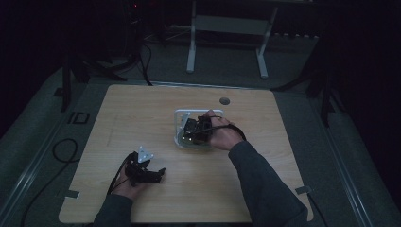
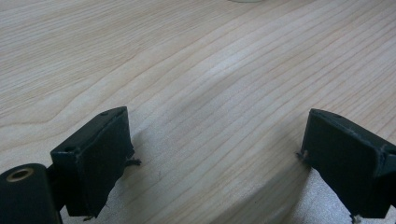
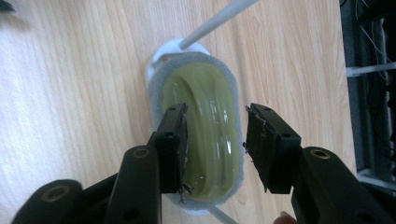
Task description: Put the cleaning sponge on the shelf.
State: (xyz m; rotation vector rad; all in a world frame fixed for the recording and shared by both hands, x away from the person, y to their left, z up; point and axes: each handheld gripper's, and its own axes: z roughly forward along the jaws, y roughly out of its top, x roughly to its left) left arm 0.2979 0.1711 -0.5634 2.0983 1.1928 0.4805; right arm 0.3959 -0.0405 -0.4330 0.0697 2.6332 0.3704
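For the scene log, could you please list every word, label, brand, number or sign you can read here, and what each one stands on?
None: no readable text stands anywhere in these views.
Wooden table: bare grain, no label.
Clear container and yellow-green oval thing with its grey rim: no print visible.
Left gripper and right gripper: plain black, no marking.
Dark background in the high view: too dim to tell.

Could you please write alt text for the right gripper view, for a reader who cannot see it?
The right gripper hangs with its two black jaws open above a yellow-green oval piece edged in grey, not gripping it. The piece lies in a white holder on a pale wooden table, and a white rod runs off toward the top.
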